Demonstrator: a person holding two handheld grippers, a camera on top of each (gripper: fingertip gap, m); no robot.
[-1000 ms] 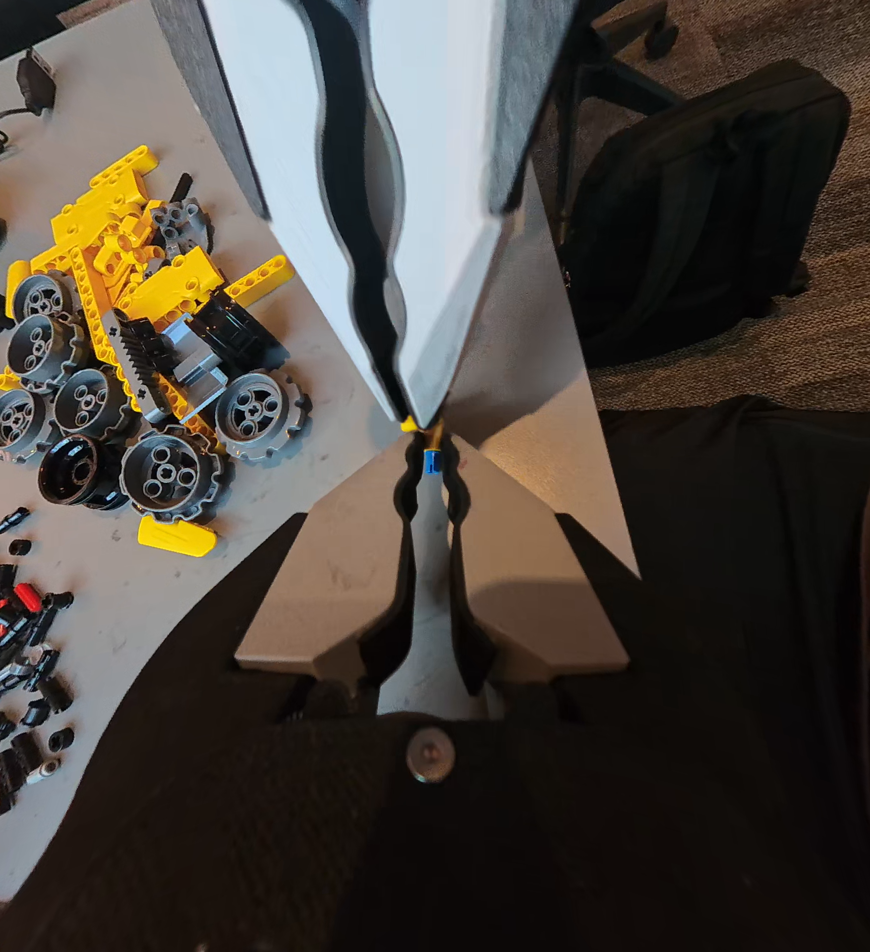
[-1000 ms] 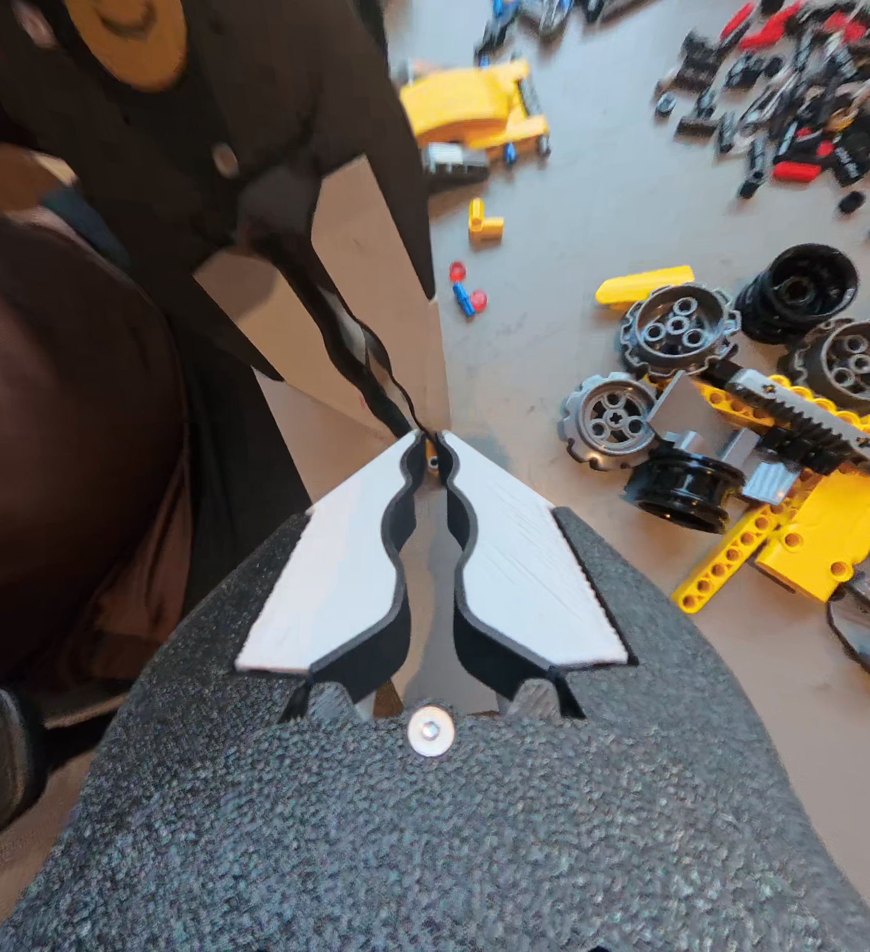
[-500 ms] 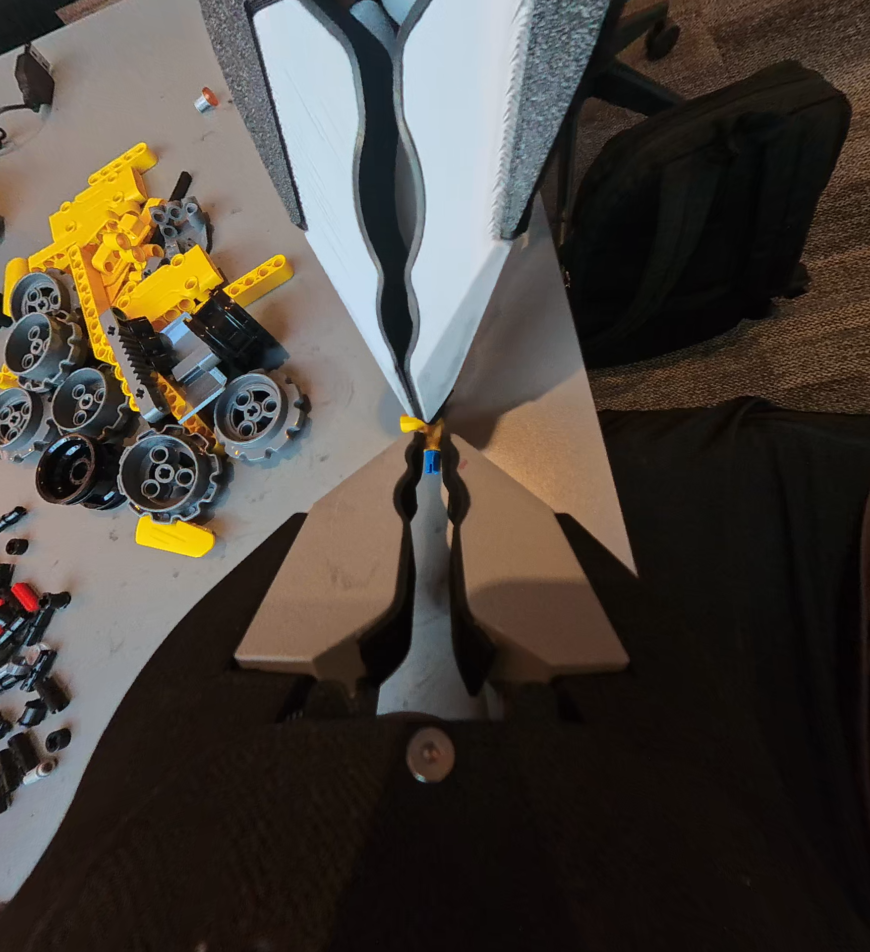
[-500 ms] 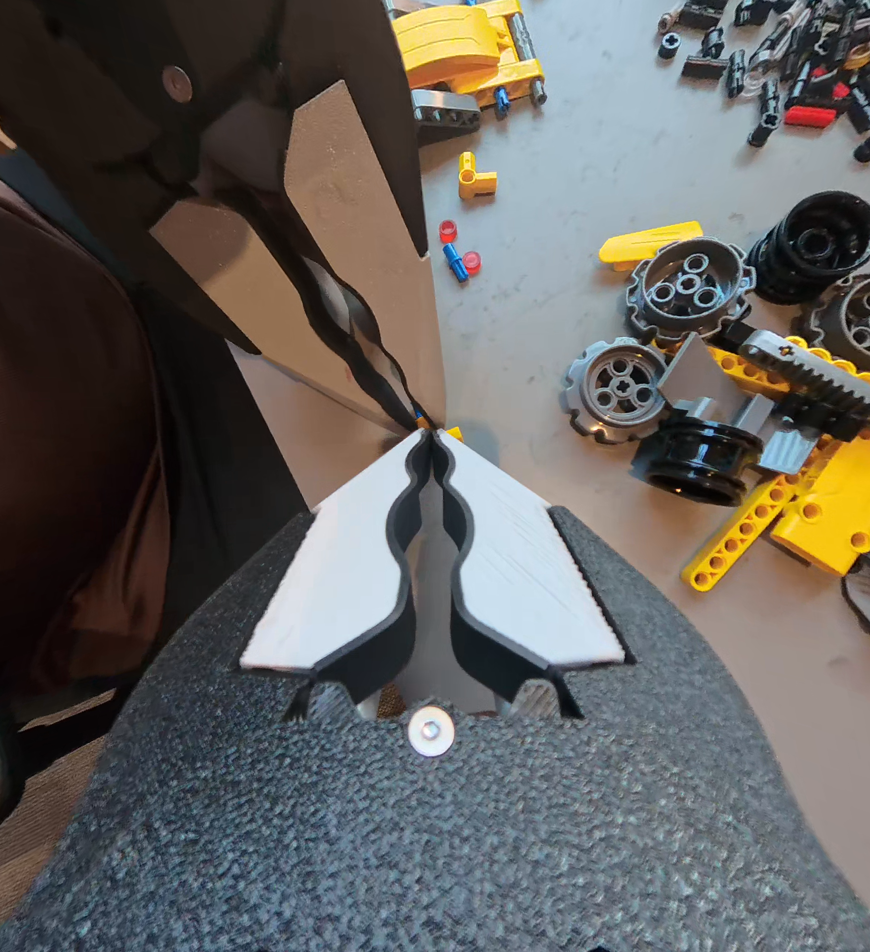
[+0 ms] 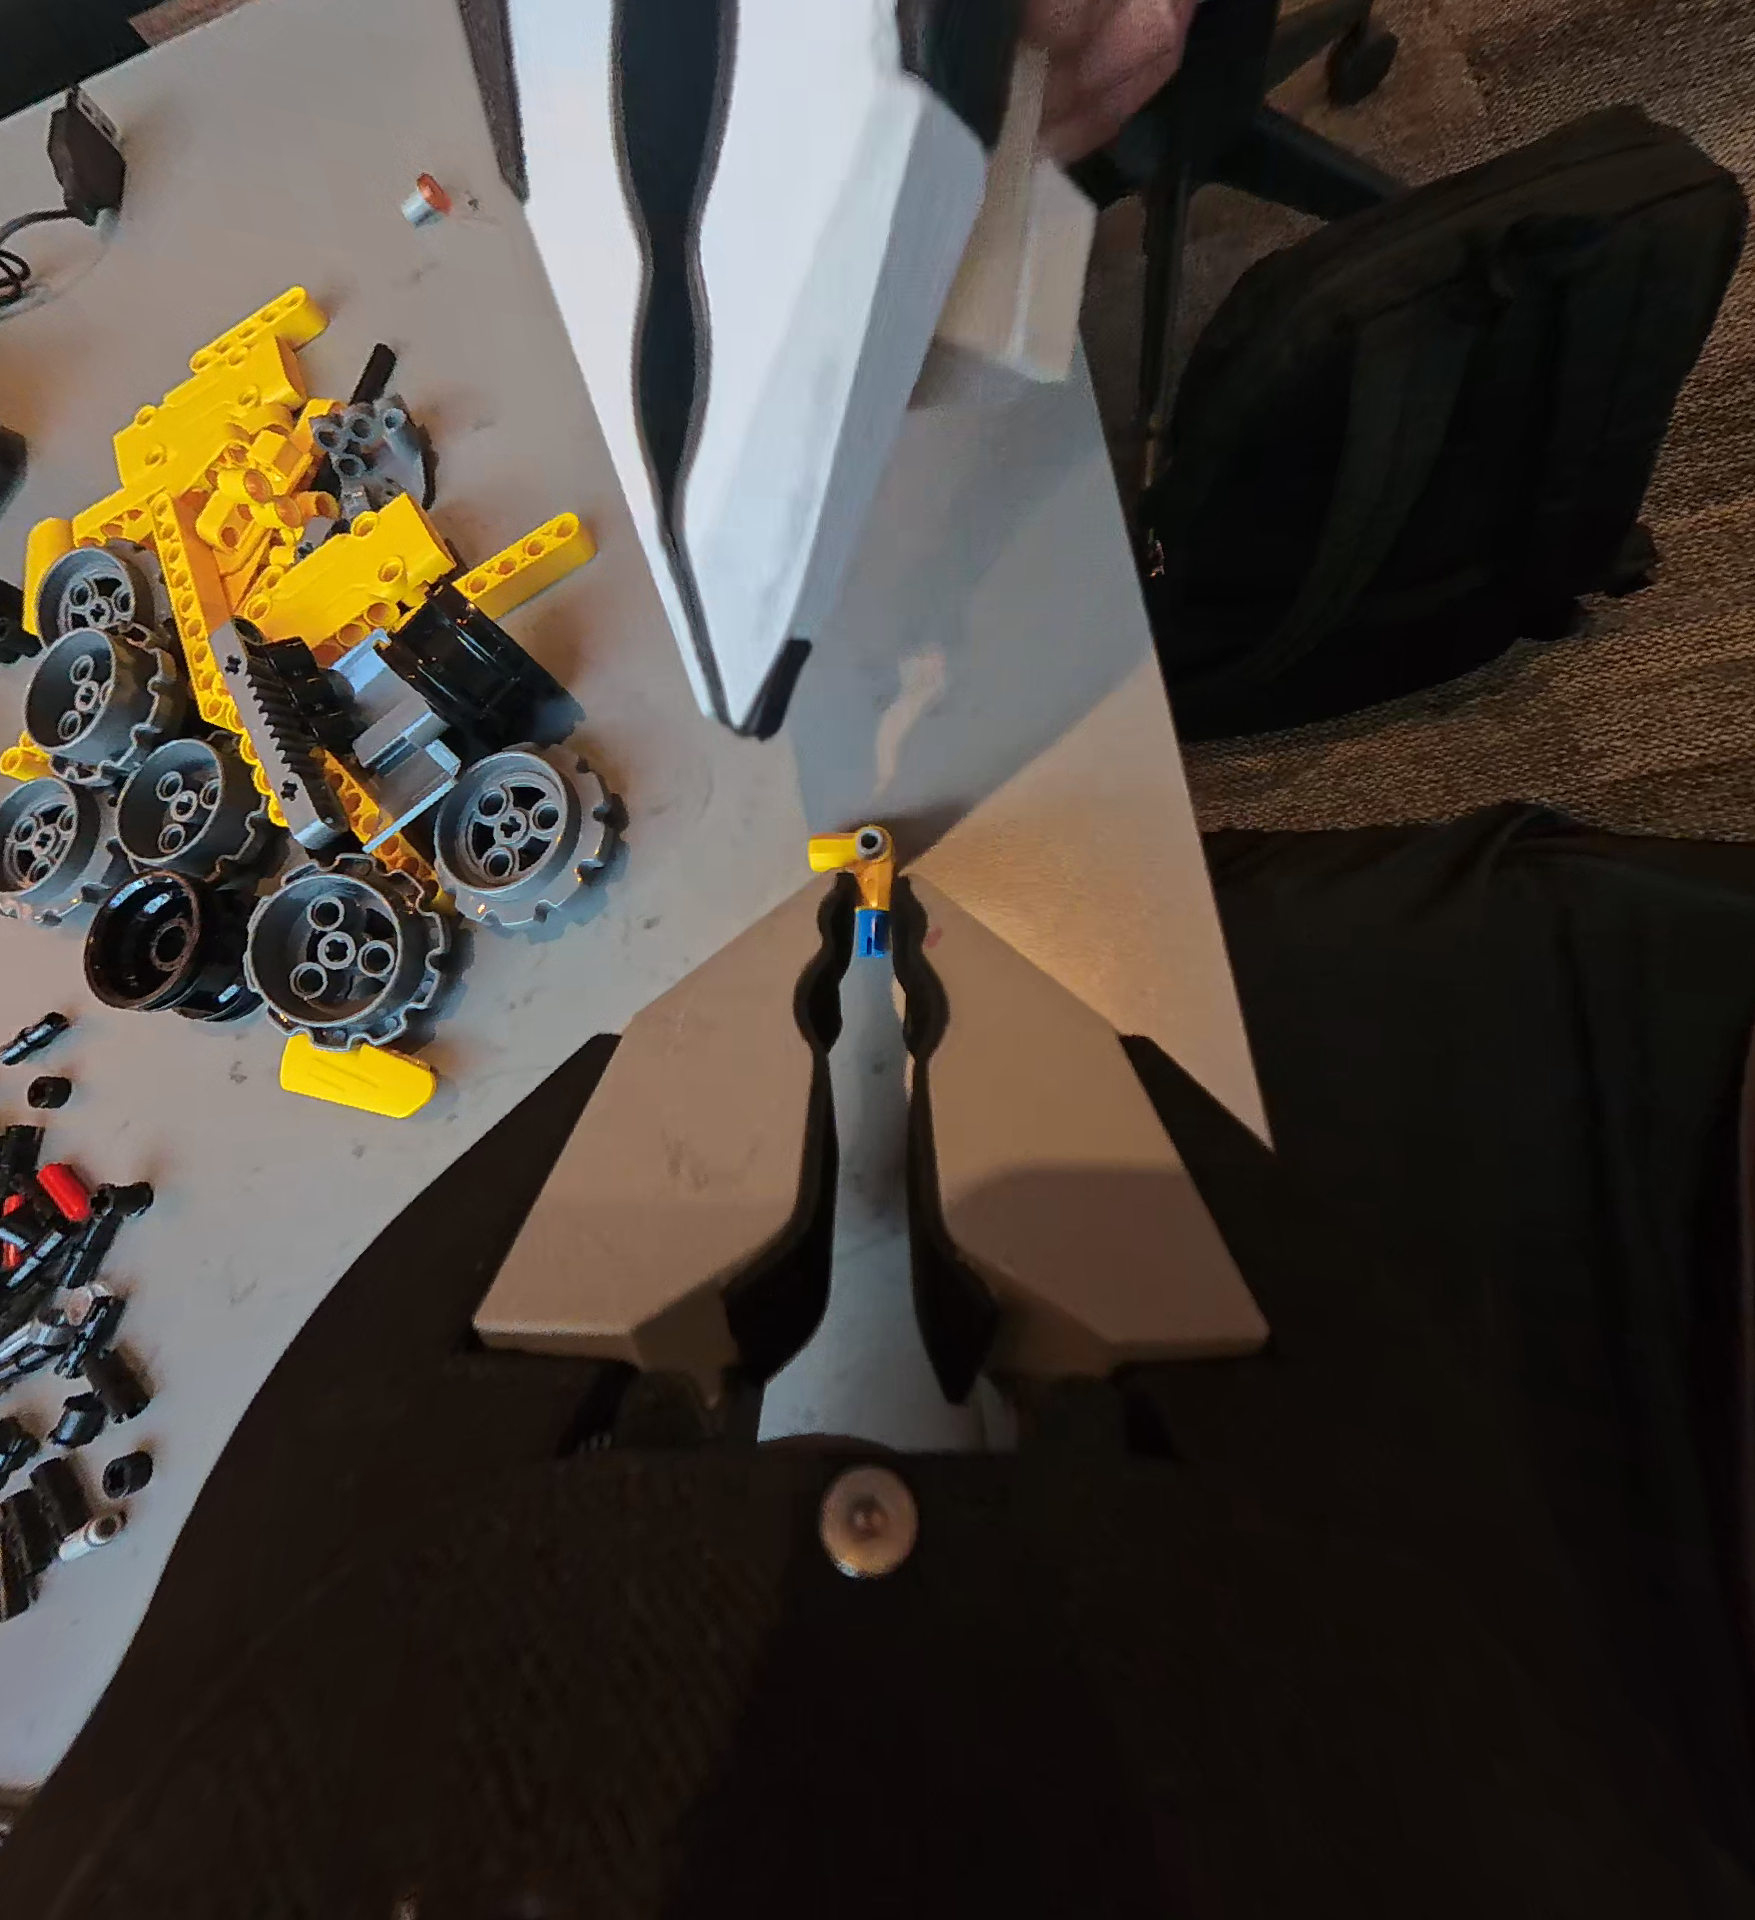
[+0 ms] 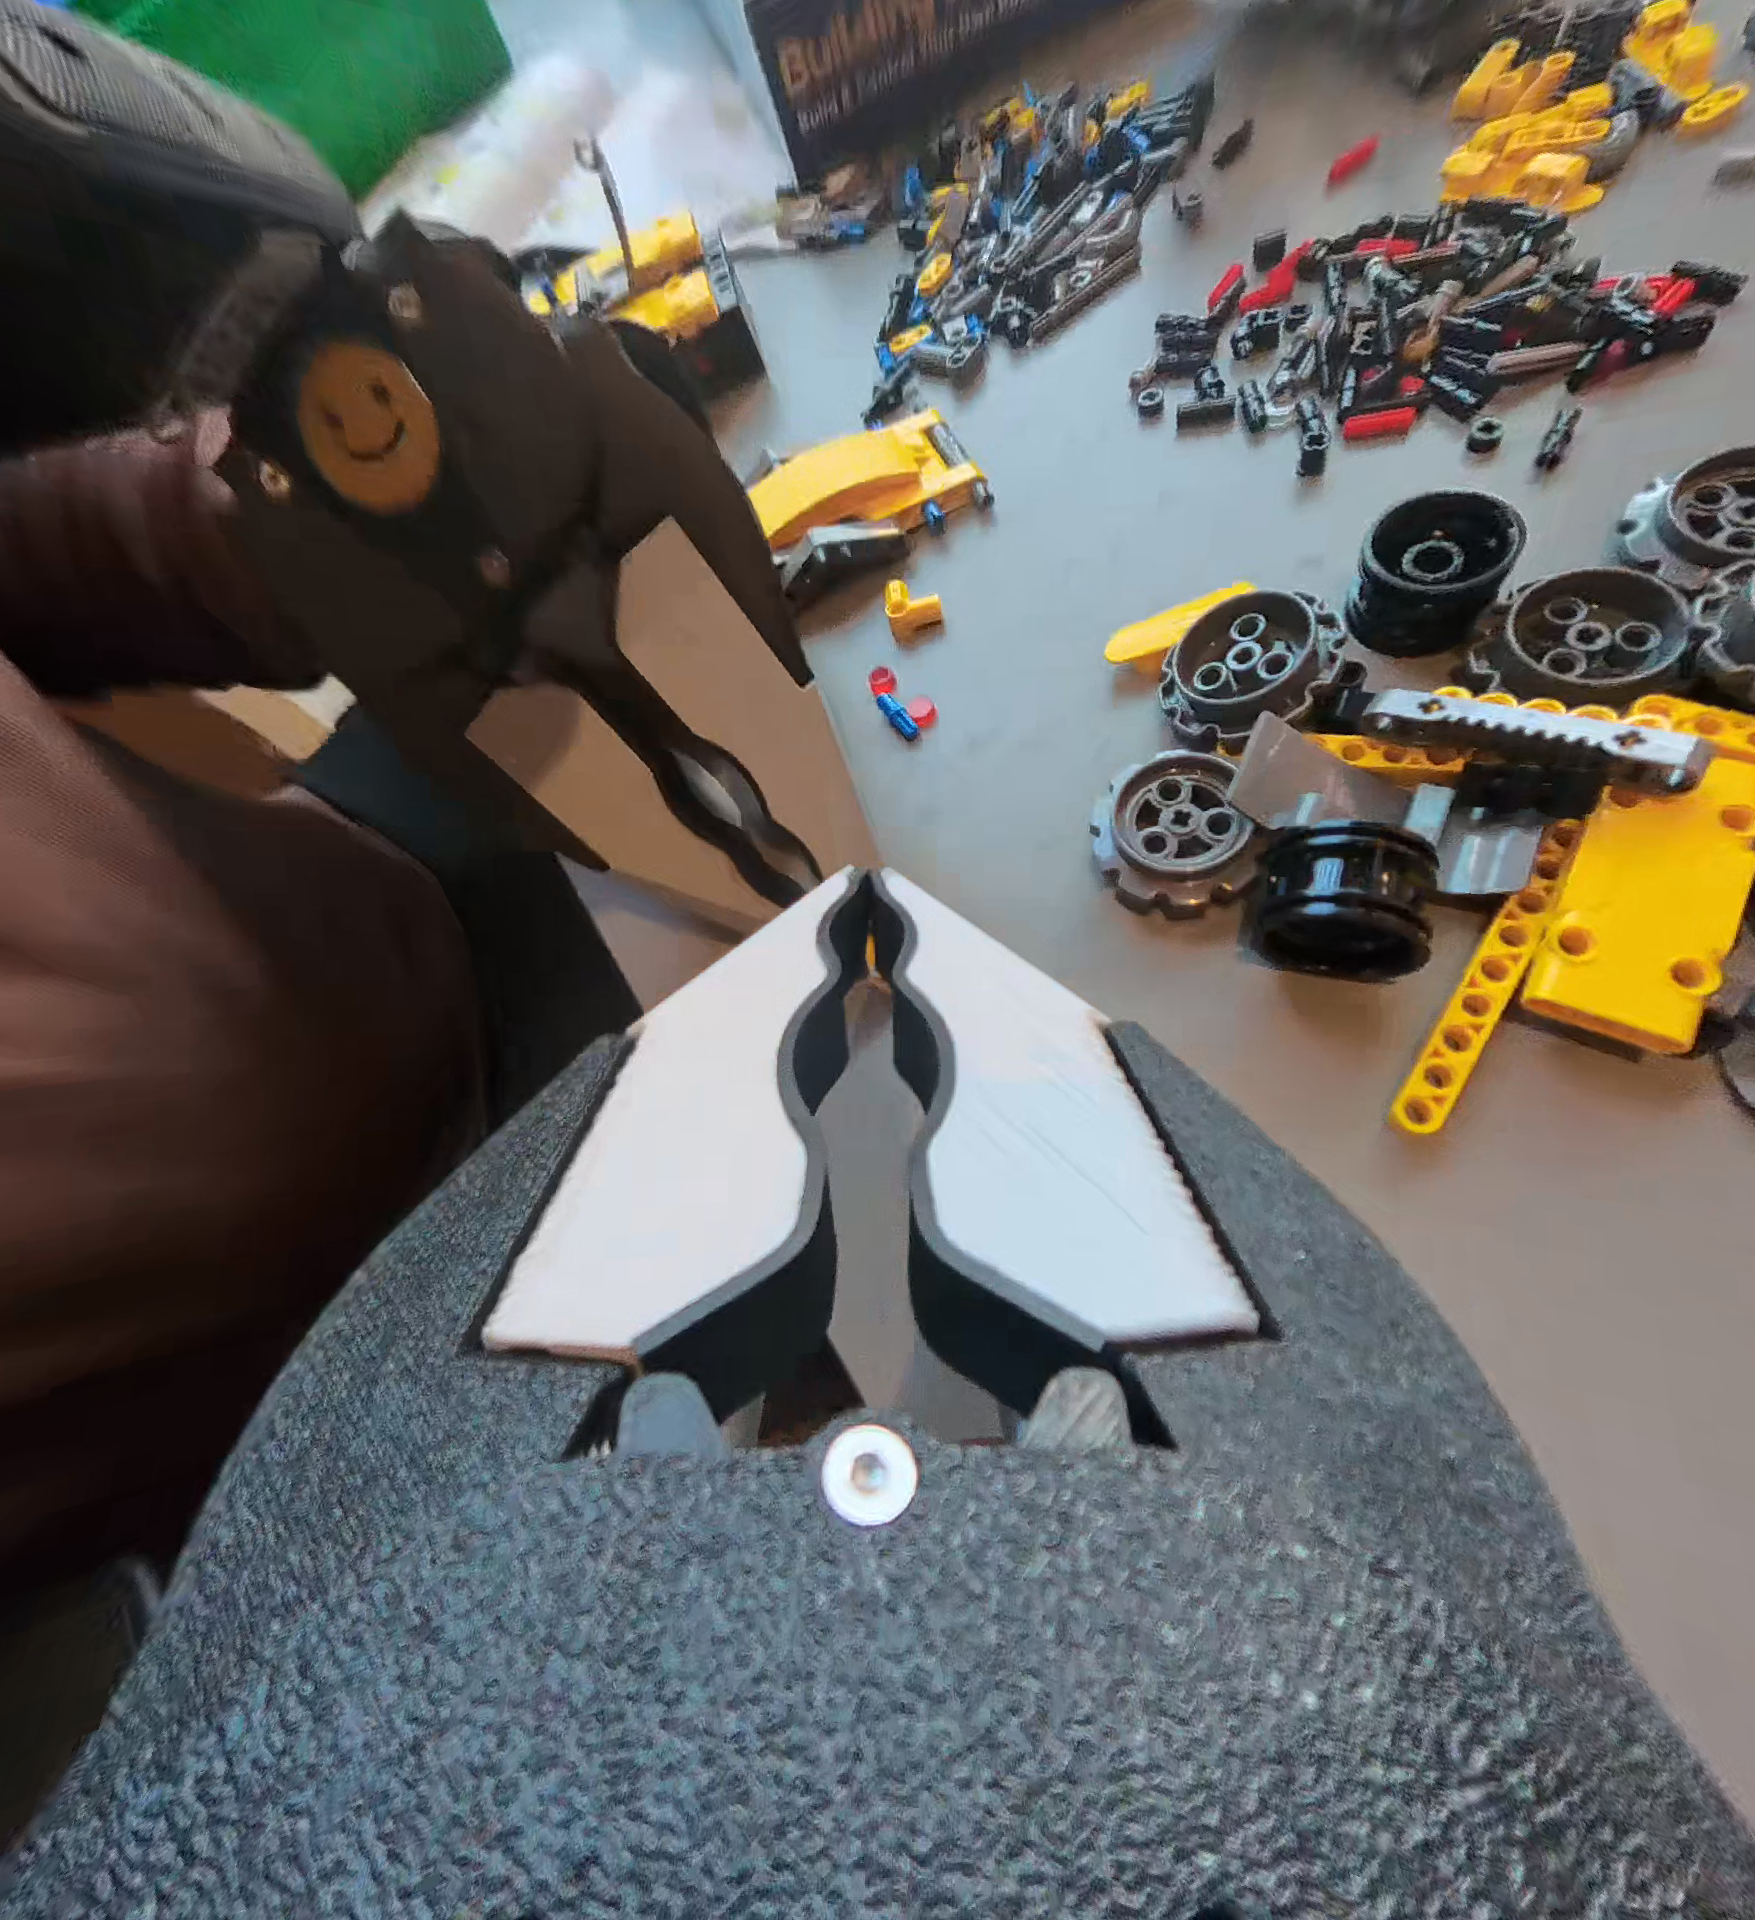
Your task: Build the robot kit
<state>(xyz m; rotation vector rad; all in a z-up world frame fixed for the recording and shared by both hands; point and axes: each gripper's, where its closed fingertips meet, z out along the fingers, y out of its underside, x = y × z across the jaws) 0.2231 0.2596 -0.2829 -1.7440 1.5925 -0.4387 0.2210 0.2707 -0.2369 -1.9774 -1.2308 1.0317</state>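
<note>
My left gripper (image 5: 868, 896) has tan fingers and is shut on a small yellow elbow connector (image 5: 845, 852) with a blue pin (image 5: 870, 932) in it. It holds the piece above the grey table's (image 5: 707, 800) edge. My right gripper (image 6: 868, 883), with white fingers, is shut and holds nothing. In the left wrist view the right gripper (image 5: 748, 712) hangs above and left of the connector, clear of it. In the right wrist view the left gripper (image 6: 798, 878) sits just left of my right fingertips.
A partly built yellow vehicle with grey wheels (image 5: 260, 665) lies left of the grippers and also shows in the right wrist view (image 6: 1579, 831). Piles of small black and red pins (image 6: 1424, 301), a loose yellow elbow (image 6: 912, 605) and red and blue bits (image 6: 899, 707) lie around. A black backpack (image 5: 1424, 416) is on the floor. Across from one pair of fingers to the other is roughly 5 centimeters.
My right gripper has lifted up and away from the yellow connector, which its tip touched before. My left gripper has stayed in place, still shut on the piece.
</note>
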